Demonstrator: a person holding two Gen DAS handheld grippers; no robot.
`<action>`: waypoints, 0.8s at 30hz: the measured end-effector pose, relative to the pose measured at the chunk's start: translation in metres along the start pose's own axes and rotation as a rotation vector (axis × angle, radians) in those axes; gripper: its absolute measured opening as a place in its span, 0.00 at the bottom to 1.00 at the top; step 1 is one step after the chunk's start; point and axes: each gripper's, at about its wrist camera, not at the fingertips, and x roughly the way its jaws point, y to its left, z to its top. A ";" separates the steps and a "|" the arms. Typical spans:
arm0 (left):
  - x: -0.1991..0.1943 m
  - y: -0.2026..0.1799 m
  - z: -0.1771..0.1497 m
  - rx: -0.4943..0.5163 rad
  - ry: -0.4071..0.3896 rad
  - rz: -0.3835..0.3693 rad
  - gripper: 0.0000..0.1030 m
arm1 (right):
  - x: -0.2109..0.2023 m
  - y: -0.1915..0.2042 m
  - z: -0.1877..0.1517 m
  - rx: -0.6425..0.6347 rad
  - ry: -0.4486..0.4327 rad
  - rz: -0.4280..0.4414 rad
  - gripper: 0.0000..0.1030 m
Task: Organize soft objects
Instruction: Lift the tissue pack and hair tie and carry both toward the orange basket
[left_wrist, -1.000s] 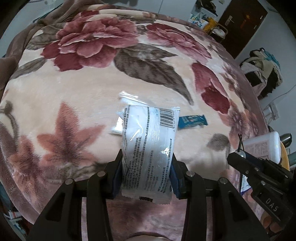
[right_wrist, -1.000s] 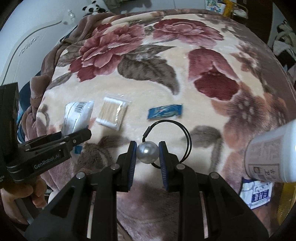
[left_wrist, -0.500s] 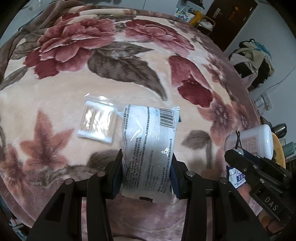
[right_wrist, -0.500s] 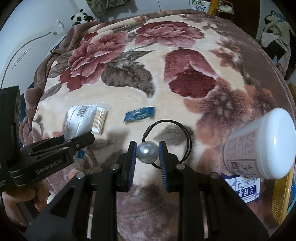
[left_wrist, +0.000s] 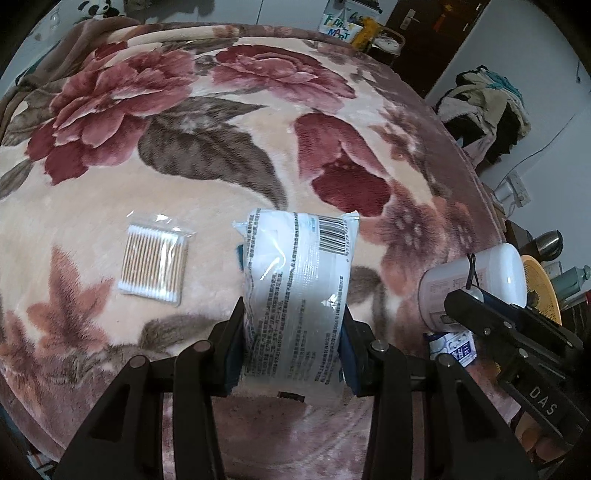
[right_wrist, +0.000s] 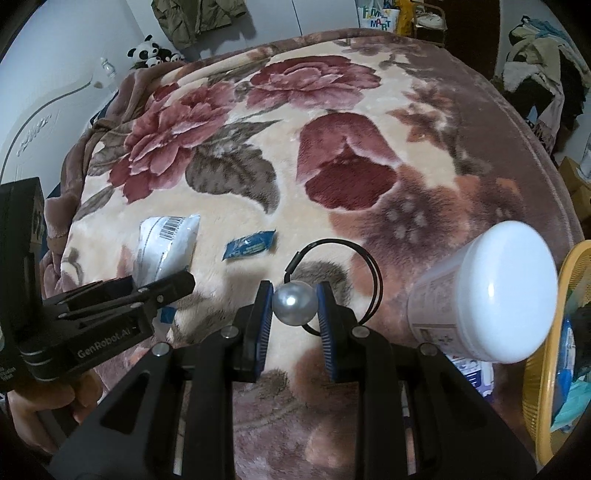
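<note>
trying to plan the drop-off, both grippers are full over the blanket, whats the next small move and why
Probably carry both on toward the yellow basket at the right. The left gripper is shut on the white packet, the right gripper on the pearl hair tie, both clear of the blanket.

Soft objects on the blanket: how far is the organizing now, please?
Done: some items already lie in the yellow basket. In hand: the left tool grips a white plastic pack, and the right tool grips a pearl hair tie. Left: the cotton swab packet and the blue sachet remain on the floral blanket.
</note>
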 end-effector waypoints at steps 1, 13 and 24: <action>0.000 -0.002 0.001 0.003 0.000 -0.002 0.43 | -0.002 -0.002 0.001 0.000 -0.003 -0.003 0.24; -0.007 -0.039 0.011 0.054 -0.014 -0.038 0.43 | -0.033 -0.024 0.009 0.021 -0.055 -0.047 0.24; -0.007 -0.082 0.016 0.120 -0.012 -0.081 0.43 | -0.059 -0.051 0.007 0.050 -0.091 -0.092 0.24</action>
